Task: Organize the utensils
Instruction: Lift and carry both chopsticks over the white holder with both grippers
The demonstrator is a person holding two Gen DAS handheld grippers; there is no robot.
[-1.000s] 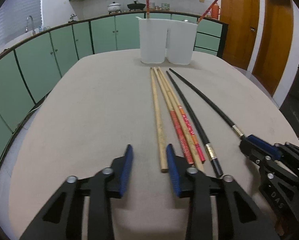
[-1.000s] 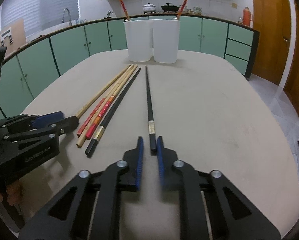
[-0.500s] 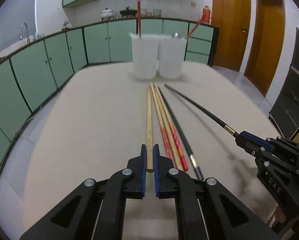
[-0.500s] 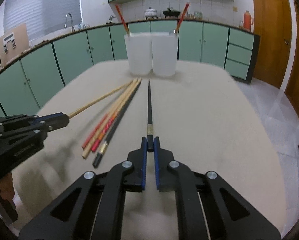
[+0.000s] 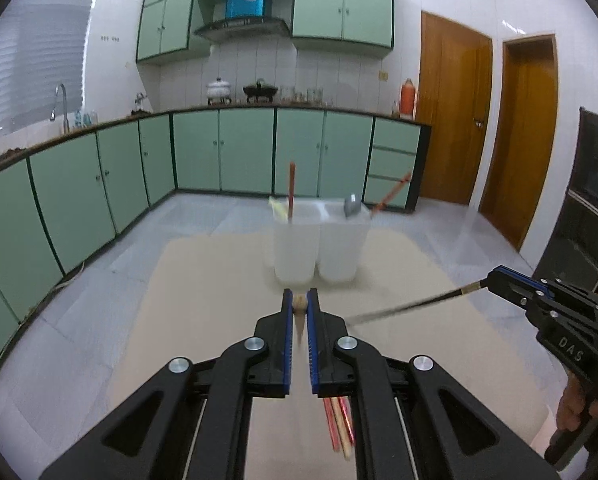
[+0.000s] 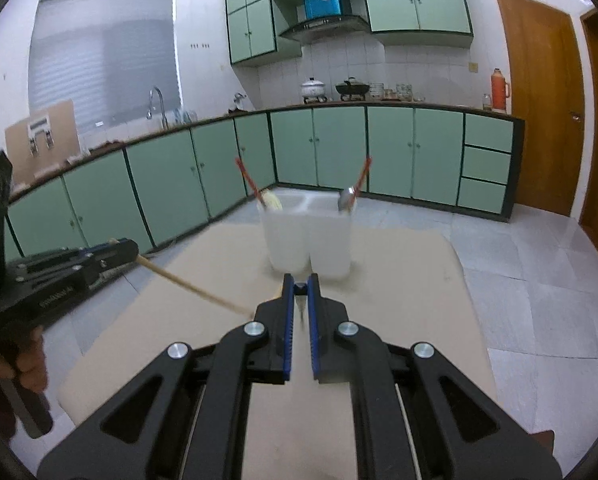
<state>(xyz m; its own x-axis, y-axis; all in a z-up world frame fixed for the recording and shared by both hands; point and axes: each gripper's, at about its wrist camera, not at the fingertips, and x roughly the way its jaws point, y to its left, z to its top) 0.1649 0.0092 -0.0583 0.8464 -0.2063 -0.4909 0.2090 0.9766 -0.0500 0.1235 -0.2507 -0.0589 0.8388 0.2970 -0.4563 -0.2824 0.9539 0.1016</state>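
While the left gripper [image 5: 300, 304] is clamped on a pale wooden chopstick [image 6: 195, 290], the right gripper [image 6: 300, 289] pinches a black chopstick [image 5: 411, 307], both raised above the beige table [image 5: 203, 292]. Beyond them, at the far end, stands the white twin-compartment holder [image 5: 319, 242]. Red chopsticks [image 5: 339, 424] lie near, under the left gripper.

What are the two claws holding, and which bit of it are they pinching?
The left claw pinches a wooden chopstick at one end. The right claw pinches a black chopstick at its end with the metal band.
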